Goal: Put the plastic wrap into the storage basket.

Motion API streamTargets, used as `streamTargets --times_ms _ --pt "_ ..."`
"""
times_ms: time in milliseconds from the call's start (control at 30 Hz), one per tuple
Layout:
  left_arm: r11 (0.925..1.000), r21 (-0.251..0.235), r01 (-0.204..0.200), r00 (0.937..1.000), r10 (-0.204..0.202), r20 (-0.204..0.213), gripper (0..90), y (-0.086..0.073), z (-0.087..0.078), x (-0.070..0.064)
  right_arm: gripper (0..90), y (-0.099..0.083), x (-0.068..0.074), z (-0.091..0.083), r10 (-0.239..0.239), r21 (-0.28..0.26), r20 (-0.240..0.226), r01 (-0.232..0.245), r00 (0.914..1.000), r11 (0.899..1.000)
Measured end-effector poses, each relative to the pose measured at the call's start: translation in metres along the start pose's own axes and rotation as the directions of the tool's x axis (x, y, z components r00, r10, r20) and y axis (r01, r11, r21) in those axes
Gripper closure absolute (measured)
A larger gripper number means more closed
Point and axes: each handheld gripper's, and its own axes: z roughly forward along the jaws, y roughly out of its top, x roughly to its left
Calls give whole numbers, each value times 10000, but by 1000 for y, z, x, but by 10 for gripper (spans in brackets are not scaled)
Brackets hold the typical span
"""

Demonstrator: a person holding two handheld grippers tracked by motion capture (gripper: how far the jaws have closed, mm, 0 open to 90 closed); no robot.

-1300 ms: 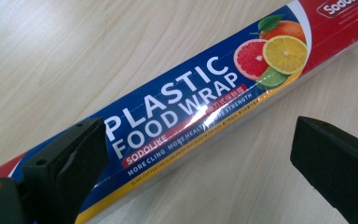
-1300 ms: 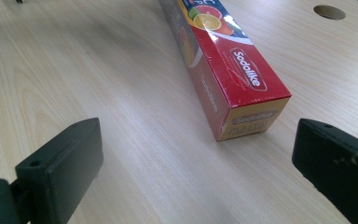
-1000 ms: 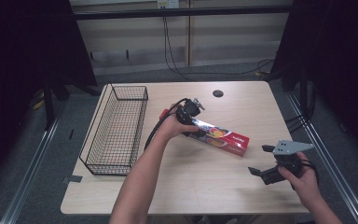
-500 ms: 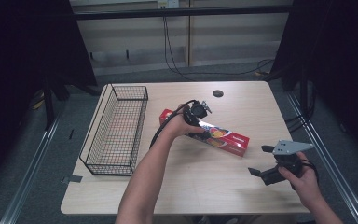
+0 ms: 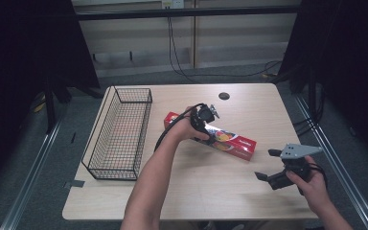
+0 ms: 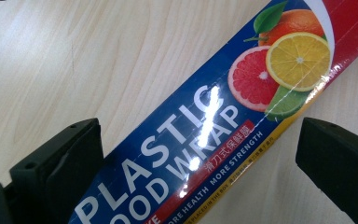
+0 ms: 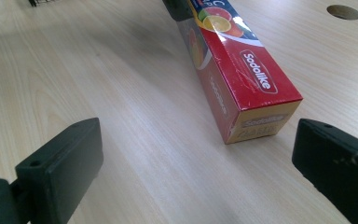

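A: Where's the box (image 5: 212, 136)?
B: Mid-table, long axis running 10 to 4 o'clock. The left gripper (image 5: 202, 120) hangs over its middle, jaws spread astride it, not yet touching.
A: And the right gripper (image 5: 274, 165)?
B: Spread too, empty, well off at 4 o'clock; the left is nearer.

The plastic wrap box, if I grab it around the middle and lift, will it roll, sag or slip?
The plastic wrap box has flat faces and square ends, so it probably won't roll. Its cardboard looks stiff, so sagging seems unlikely. The glossy print may be somewhat slippery between the left gripper jaws.
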Motion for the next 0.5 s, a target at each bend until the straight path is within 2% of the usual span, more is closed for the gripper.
streamTargets --times_ms 100,133,233,267,300,333,500 --pt "9999 -2 -123 9999 123 -55 13 0 2 0 16 0 0 0 27 -31 -82 -28 10000 10000" --pt "10000 6 -46 10000 46 -26 10 0 3 0 16 0 0 0 28 -39 -73 -29 10000 10000" --pt "9995 94 -290 9996 290 65 1 0 6 1 16 0 0 0 58 -58 -164 -59 9998 10000" --pt "9993 105 -346 9994 347 -43 1 0 7 0 16 0 0 0 58 -58 -164 -59 9998 10000" --pt "9991 208 -366 9993 365 32 1 1 8 -1 16 0 -1 0 47 -52 -153 -48 9999 10000" --pt "9979 352 -551 9985 551 15 3 2 8 0 16 0 0 1 68 -34 -115 -69 9999 10000" --pt "9938 868 -700 9973 716 -159 9 6 11 -3 16 -1 -1 1 70 -49 -163 -71 9998 10000"
